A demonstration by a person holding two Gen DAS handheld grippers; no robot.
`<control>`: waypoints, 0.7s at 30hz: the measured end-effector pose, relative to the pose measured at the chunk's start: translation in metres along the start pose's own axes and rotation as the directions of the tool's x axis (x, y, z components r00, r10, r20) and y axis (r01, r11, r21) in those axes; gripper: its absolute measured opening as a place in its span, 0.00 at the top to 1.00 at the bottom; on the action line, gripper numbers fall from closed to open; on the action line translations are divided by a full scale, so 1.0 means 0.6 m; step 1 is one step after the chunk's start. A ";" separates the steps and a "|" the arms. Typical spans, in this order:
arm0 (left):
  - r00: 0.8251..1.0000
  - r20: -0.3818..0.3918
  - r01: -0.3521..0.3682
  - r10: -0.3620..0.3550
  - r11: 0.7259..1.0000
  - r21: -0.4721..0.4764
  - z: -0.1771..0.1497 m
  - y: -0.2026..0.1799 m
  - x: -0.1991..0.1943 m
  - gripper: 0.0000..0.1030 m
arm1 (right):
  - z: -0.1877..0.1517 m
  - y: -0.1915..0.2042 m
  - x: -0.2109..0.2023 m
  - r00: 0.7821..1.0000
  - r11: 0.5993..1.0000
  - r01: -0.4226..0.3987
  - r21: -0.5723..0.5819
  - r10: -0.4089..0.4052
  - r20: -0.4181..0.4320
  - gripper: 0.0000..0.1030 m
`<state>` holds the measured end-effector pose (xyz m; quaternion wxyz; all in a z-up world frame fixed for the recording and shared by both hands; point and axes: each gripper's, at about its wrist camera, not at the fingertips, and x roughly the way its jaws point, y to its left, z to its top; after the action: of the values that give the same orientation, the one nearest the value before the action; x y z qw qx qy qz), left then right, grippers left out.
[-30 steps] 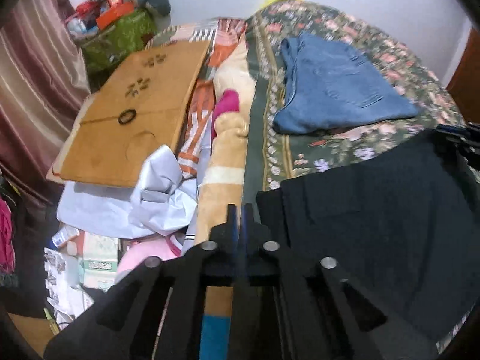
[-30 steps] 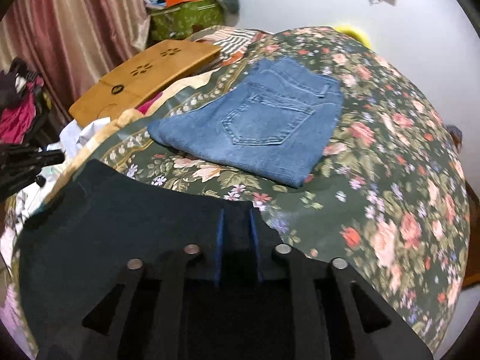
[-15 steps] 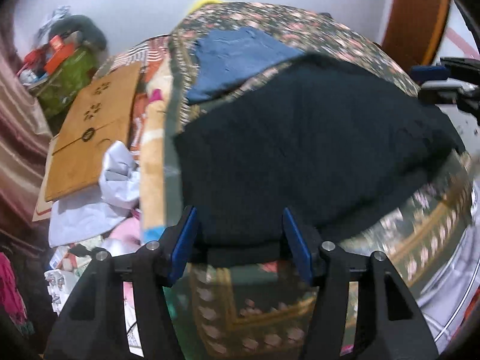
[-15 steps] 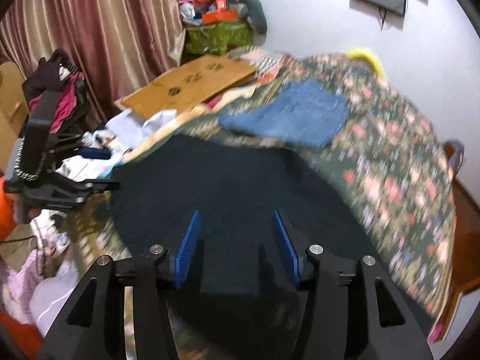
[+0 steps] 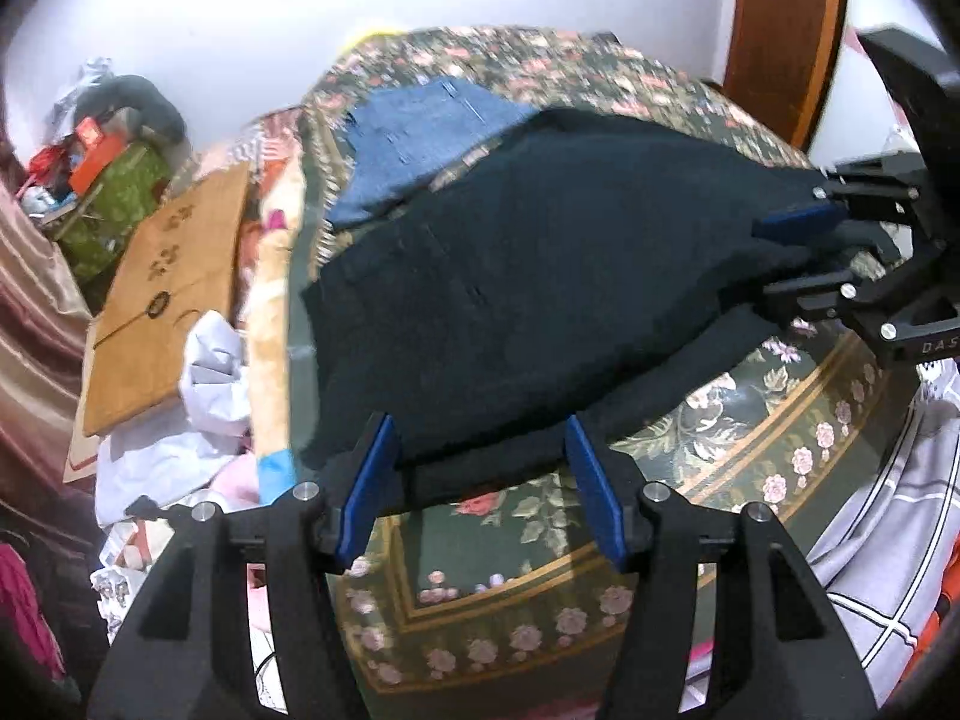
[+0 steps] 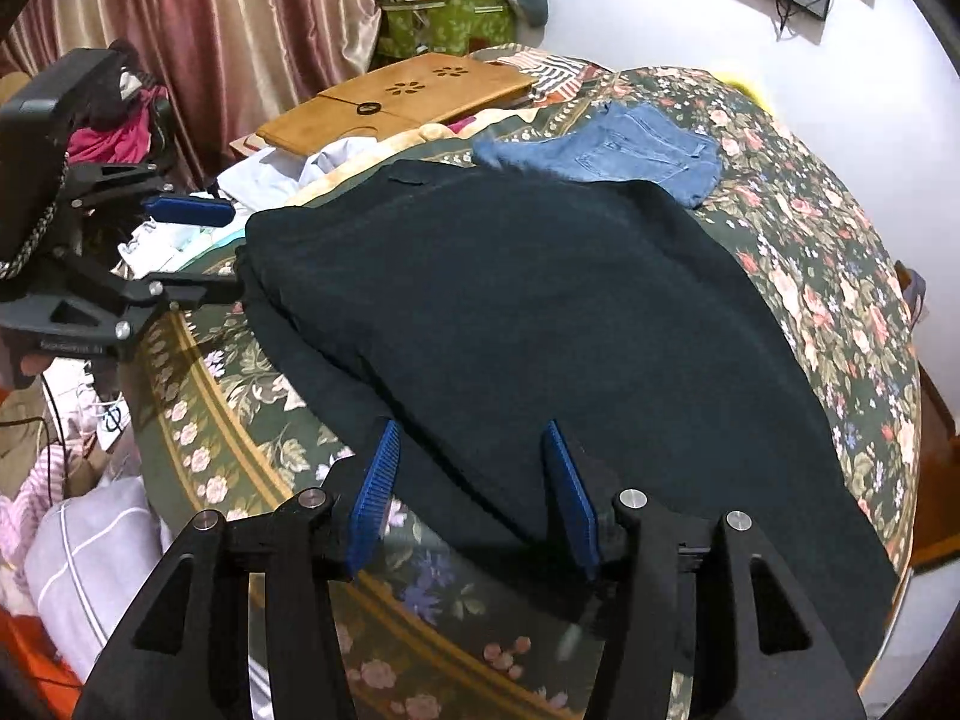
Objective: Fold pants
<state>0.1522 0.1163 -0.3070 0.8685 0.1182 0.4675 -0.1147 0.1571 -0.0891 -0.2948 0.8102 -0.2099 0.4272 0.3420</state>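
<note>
Dark navy pants (image 5: 540,276) lie spread flat on the floral bedspread (image 5: 708,432), also in the right wrist view (image 6: 540,312). My left gripper (image 5: 480,486) is open, its blue pads at the pants' near edge, one at each side. My right gripper (image 6: 474,492) is open too, at the opposite near edge of the pants. Each gripper shows in the other's view: the right one (image 5: 840,240) at the far right, the left one (image 6: 180,240) at the far left, both open beside the cloth.
Folded blue jeans (image 6: 630,150) lie beyond the dark pants on the bed. A wooden lap desk (image 6: 396,96), white cloth (image 5: 210,372) and clutter sit on the bed's left side. Curtains (image 6: 210,30) and a green box (image 6: 450,24) stand behind.
Both grippers were shut on the pants a second ago; they pulled back toward the bed's foot, opened and let go. The pants now lie spread on the bed.
</note>
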 end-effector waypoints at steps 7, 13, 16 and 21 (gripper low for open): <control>0.995 -0.056 -0.080 0.079 0.997 -0.012 0.020 -0.001 0.052 0.58 | 0.008 0.014 0.009 0.999 0.998 -0.011 -0.059 0.013 0.031 0.80; 0.993 0.006 -0.120 0.121 0.990 -0.071 0.010 0.024 0.030 0.79 | 0.015 0.022 -0.019 0.996 0.998 -0.034 -0.057 0.039 0.086 0.92; 0.991 0.037 -0.122 0.126 0.987 -0.103 0.002 0.032 0.012 0.82 | 0.019 0.023 -0.026 0.993 0.997 -0.076 -0.032 0.079 0.091 0.93; 0.995 0.033 -0.087 0.093 0.984 -0.152 -0.013 0.042 -0.002 0.84 | 0.012 0.038 -0.029 0.988 0.991 -0.126 -0.034 0.129 0.085 0.94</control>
<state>0.1533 0.1427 -0.3077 0.8883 0.0710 0.4517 -0.0419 0.1372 -0.0756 -0.2773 0.8015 -0.1786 0.3991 0.4080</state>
